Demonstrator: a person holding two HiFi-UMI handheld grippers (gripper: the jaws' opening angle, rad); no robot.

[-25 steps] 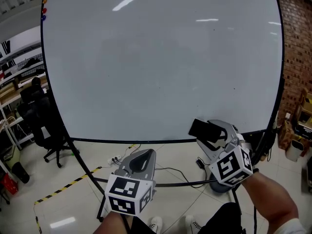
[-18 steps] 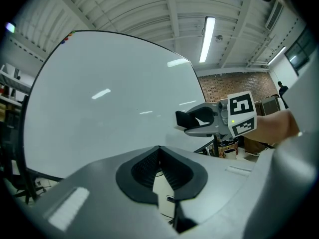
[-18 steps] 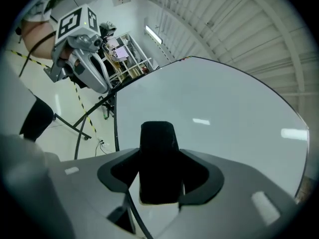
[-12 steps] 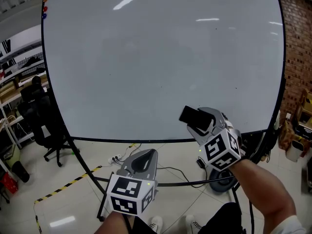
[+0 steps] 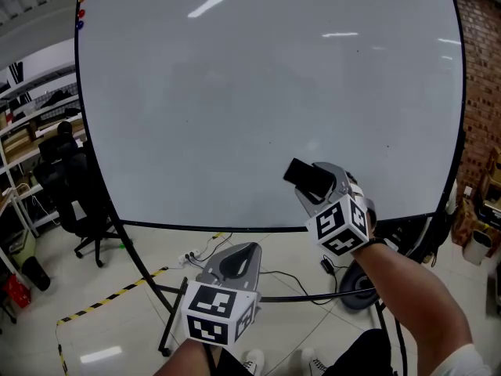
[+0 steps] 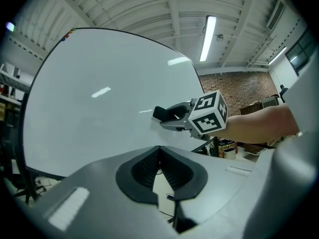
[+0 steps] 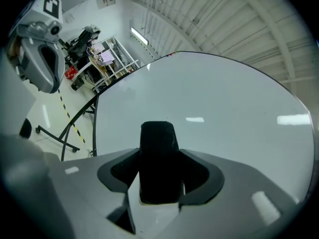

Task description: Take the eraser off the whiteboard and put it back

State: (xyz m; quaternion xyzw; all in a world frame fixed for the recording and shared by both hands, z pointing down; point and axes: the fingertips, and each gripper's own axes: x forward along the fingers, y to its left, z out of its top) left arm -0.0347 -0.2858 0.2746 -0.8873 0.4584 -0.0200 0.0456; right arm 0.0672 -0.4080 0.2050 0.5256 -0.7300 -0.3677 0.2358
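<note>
The black eraser (image 5: 305, 175) is clamped between the jaws of my right gripper (image 5: 315, 183), which is shut on it and held just in front of the lower right part of the whiteboard (image 5: 258, 92). In the right gripper view the eraser (image 7: 158, 156) stands upright between the jaws, with the board (image 7: 224, 133) close behind; whether it touches the board I cannot tell. My left gripper (image 5: 239, 257) hangs lower, below the board's bottom edge, jaws shut and empty. From the left gripper view the eraser (image 6: 166, 113) shows sticking out of the right gripper (image 6: 172, 117).
Small coloured magnets (image 5: 81, 10) sit at the board's top left corner. The board's black stand legs (image 5: 149, 276) and cables (image 5: 270, 276) cross the floor below. An office chair (image 5: 66, 198) and shelves (image 5: 31, 124) are at left, a brick wall (image 5: 481, 92) at right.
My right gripper has carried the eraser left and a little up along the board's lower edge. The left gripper has stayed where it was.
</note>
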